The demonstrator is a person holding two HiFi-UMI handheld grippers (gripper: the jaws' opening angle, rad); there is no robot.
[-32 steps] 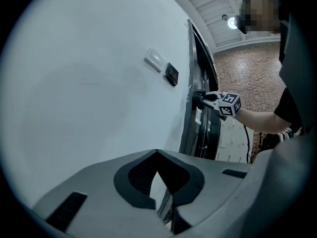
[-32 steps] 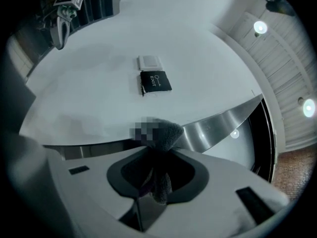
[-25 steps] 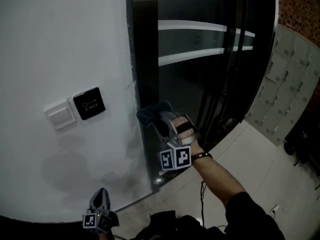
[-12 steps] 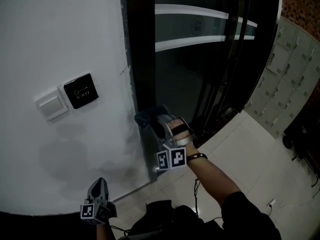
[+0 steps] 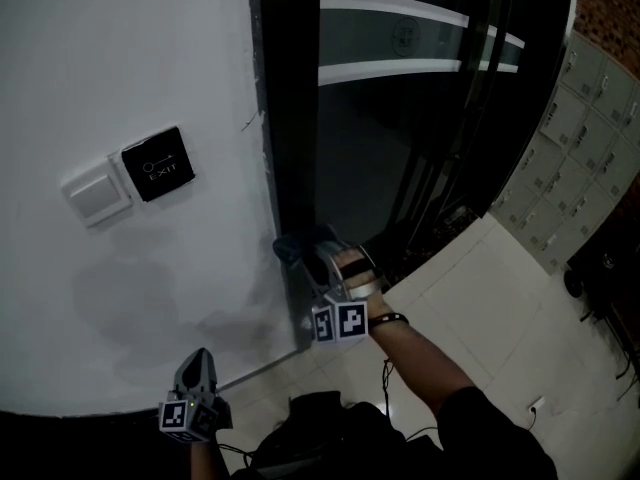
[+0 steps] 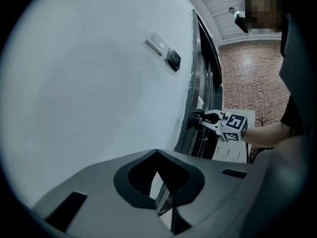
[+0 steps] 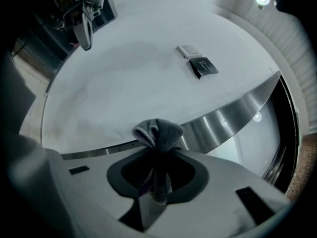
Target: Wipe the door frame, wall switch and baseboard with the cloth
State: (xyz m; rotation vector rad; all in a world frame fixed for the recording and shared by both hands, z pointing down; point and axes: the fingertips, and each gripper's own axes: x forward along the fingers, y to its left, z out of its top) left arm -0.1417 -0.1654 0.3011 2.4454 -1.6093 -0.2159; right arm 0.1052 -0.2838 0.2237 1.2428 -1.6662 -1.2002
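**1. R gripper** (image 7: 157, 153): jaws clamped on grey cloth (image 7: 157, 132). Cloth is bunched in a wad at the tips, w/ a tail hanging back through the jaw opening. Marker cube (image 5: 338, 322) sits behind the jaws. A person's hand (image 5: 352, 268) holds it, forearm running back & down.

**2. Door frame** (image 5: 290, 158): dark metal upright, directly ahead of R gripper. Cloth wad lies against its face, on the lower part of the upright.

**3. Wall** (image 5: 130, 58): white, to the left of R gripper past the frame edge. Faint grey smudges up-left of the jaws.

**4. Wall switch** (image 5: 95, 193): white plate, well up & left of R gripper, apart from both grippers. Black EXIT plate (image 5: 158, 164) is just beside it, on the side nearer the frame.

**5. L gripper** (image 6: 157, 153): jaws together, nothing between them. It is well below & left of R gripper, tips pointing at the wall, not touching it.

**6. Wall foot** (image 5: 250, 373): thin dark line where wall meets floor, below-left of R gripper. Cannot tell if it is a baseboard.

**7. Glass door** (image 5: 400, 138): right of R gripper, beyond the frame. Two pale bands cross it high up.

**8. Floor tiles** (image 5: 480, 308): pale, below & right of R gripper. Lockers (image 5: 585, 138) stand far right.
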